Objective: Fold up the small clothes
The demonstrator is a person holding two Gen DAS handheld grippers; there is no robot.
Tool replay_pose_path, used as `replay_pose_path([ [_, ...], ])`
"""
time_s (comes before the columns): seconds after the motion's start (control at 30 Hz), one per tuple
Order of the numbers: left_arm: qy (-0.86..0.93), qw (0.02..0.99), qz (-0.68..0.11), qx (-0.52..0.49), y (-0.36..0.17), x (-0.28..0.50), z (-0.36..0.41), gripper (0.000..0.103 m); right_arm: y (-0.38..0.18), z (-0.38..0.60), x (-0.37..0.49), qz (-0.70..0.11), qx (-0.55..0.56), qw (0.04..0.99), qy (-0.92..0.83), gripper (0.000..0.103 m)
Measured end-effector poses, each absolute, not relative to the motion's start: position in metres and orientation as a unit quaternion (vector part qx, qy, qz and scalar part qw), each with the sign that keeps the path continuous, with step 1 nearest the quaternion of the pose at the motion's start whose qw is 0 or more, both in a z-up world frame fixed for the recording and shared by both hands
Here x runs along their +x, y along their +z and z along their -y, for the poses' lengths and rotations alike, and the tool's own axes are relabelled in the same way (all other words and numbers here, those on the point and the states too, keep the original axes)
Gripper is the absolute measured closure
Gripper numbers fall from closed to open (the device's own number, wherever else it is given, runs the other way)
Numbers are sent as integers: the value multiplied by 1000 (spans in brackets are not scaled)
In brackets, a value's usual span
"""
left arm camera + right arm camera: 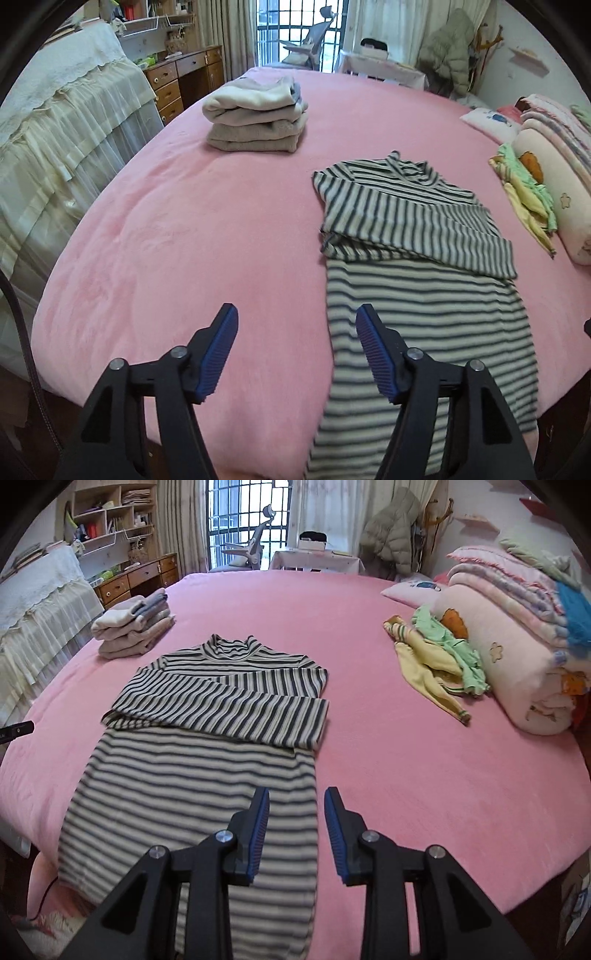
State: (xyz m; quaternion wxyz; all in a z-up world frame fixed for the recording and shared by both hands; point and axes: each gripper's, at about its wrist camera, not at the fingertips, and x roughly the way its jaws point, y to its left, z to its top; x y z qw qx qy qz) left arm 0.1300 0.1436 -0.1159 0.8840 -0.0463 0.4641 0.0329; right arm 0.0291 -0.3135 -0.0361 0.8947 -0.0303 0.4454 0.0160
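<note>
The pink bed (369,635) takes almost all of both views, and my work lies on it. Nearest to me is the striped shirt (207,738), spread flat with the collar away from me; both sleeves are already folded across the chest, but the long lower part is still stretched out and hangs a little over the near edge of the bed. So I judge this shirt about half done: the body must still be folded up toward the collar.

Far on the left is a stack of folded clothes (255,118), which looks finished. On the right, beside the rolled blankets (517,646), a small heap of yellow and green clothes (439,661) waits unfolded.

My left claw (295,325) is released, nothing between its pads. My right claw (297,808) is narrower but also empty, above the shirt's right edge.
</note>
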Motion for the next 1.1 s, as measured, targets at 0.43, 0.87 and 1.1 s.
replay_pose_path([
  [0.43, 11, 859, -506, -81, -195, 42, -137, 32, -101, 317, -53, -506, -23, 862, 22, 71],
  [0.87, -24, 802, -587, -106, -270, 2, -131, 33, -151, 339, -72, -547, 31, 836, 37, 71],
  [1.1, -53, 797, -592, -109, -281, -9, -119, 36, -163, 344, -82, -559, 42, 827, 33, 71],
])
